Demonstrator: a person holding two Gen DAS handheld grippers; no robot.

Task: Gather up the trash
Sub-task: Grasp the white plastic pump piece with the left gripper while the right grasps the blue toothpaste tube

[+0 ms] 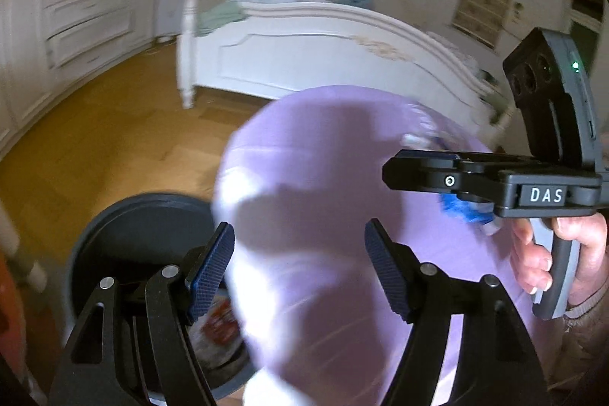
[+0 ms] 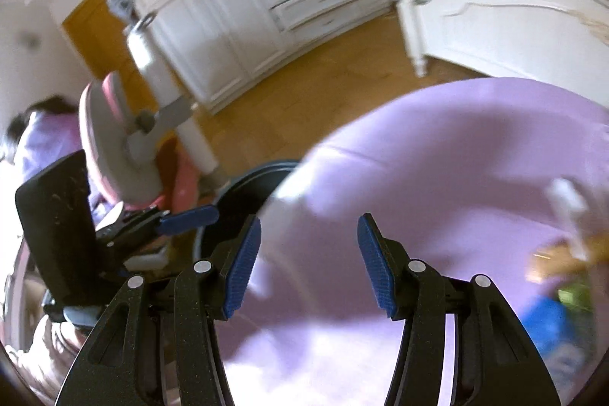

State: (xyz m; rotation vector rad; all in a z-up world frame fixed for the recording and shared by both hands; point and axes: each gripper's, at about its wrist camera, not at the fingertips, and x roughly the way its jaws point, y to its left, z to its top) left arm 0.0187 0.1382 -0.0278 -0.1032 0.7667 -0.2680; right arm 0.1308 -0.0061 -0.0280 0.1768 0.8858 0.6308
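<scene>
I see a bedroom with a wood floor [image 1: 114, 124], both views blurred by motion. A large lilac trash bag [image 1: 323, 185] fills the middle of both wrist views. It is puffed up and translucent, with bits of trash showing through its skin: a blue and white wrapper [image 1: 462, 208] in the left view, and blue, green and orange scraps [image 2: 559, 292] near its right edge in the right view.

My left gripper [image 1: 298, 267] has its tongs spread wide, blue ribbed pads on either side of the bag; I cannot tell whether the pads touch the plastic. My right gripper [image 2: 308, 263] is likewise parted, at a middling width, with the bag lying between and beyond its pads and nothing pinched.

In the left view, the right gripper also appears at the right edge, a hand [image 1: 548, 253] wrapped around its grey handle.

A dark grey round bin [image 1: 125, 227] sits on the floor at lower left, partly behind the bag's left edge, with some rubbish [image 1: 220, 326] inside.

Behind stand a white bed [image 1: 304, 56], white cabinets [image 2: 247, 6] and a pink and grey chair [image 2: 114, 139].
</scene>
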